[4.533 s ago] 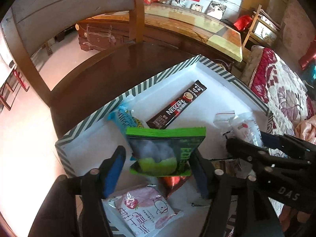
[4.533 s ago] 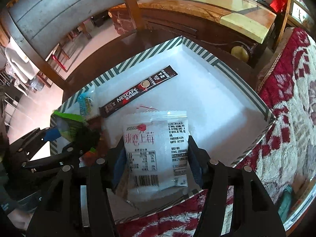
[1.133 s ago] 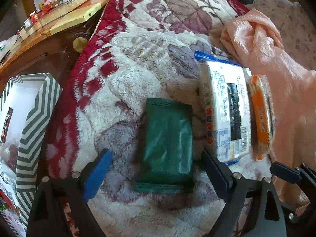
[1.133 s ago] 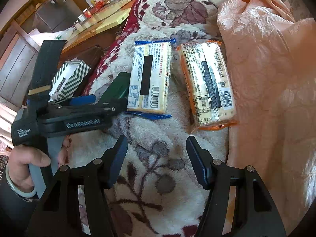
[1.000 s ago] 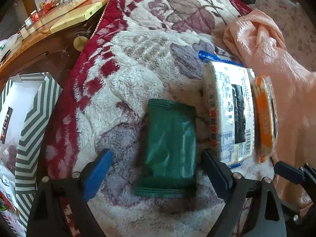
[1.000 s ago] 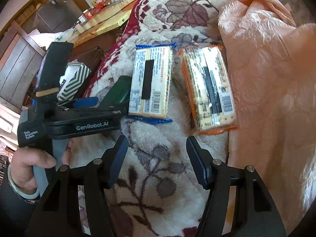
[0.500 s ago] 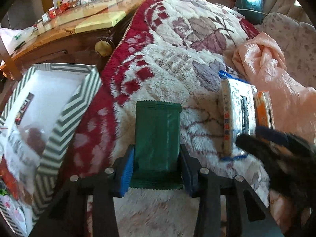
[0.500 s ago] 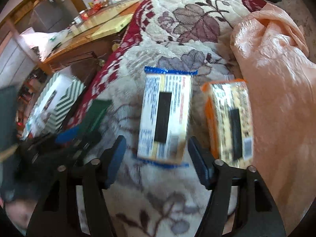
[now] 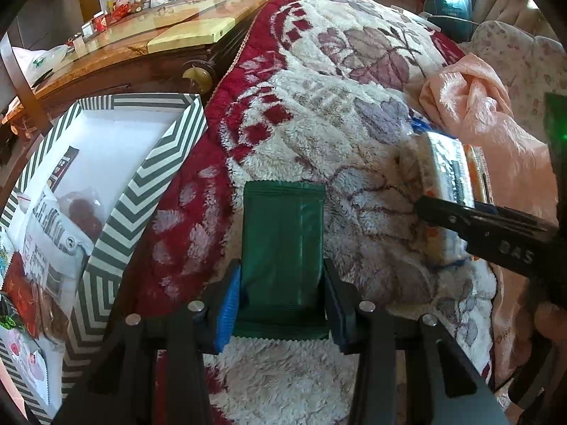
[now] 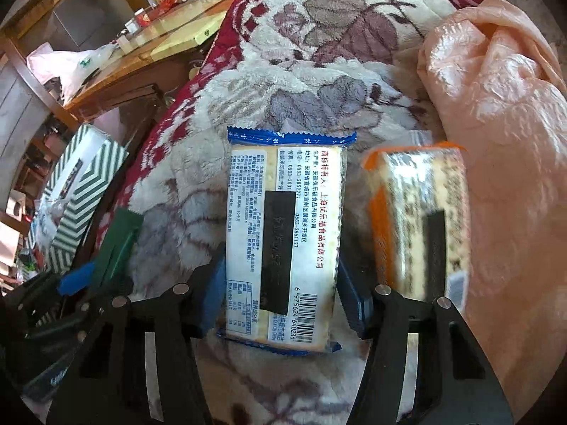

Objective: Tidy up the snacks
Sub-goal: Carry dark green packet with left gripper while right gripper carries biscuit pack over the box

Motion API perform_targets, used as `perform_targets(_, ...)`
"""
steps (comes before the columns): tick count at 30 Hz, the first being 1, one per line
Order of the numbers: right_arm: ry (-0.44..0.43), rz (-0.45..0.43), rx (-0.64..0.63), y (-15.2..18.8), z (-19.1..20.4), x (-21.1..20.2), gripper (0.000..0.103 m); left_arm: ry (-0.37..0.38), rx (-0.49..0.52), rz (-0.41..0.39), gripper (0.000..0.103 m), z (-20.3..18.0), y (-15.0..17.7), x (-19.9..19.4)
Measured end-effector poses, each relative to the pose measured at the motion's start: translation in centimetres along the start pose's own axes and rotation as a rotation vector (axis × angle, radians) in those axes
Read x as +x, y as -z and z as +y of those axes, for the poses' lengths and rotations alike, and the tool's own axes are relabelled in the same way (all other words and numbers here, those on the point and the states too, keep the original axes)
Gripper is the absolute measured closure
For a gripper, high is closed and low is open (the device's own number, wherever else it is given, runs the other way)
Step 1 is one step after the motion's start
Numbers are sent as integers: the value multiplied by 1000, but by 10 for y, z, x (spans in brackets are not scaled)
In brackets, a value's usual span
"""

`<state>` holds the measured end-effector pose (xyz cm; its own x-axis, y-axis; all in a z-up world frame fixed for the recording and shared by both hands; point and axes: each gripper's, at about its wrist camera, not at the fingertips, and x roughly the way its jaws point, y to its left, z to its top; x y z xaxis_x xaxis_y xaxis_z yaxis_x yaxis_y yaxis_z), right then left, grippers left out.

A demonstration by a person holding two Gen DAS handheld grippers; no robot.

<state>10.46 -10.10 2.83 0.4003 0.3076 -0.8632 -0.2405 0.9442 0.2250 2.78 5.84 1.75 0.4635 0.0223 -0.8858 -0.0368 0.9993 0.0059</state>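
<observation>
My left gripper [image 9: 281, 297] is shut on a dark green snack packet [image 9: 283, 244], its pads pressing both long edges, and holds it over the floral blanket [image 9: 319, 113]. The packet also shows in the right wrist view [image 10: 118, 244]. My right gripper [image 10: 281, 294] is closed around a blue-edged cracker pack [image 10: 283, 244], pads touching its sides. An orange-edged cracker pack [image 10: 421, 226] lies right beside it. The striped snack box [image 9: 141, 191] with several packets inside stands to the left.
A peach plastic bag [image 10: 496, 106] lies on the blanket at the right. A wooden table [image 9: 149, 42] stands behind the box. The right gripper's body [image 9: 496, 237] reaches in at the right of the left wrist view.
Both grippers left the box and came over the blanket. In the last second the left gripper closed on the green packet and the right moved forward and closed around the blue-edged cracker pack.
</observation>
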Motion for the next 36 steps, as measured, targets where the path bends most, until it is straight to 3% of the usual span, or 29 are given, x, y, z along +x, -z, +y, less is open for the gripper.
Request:
perform_targets(14, -67, 4, -69, 23, 36, -26, 47, -35, -12, -68, 57, 10, 3, -32)
perform_targets(36, -137, 14, -238, 20, 135, -33, 47, -146, -112, -135, 57, 86, 15, -74)
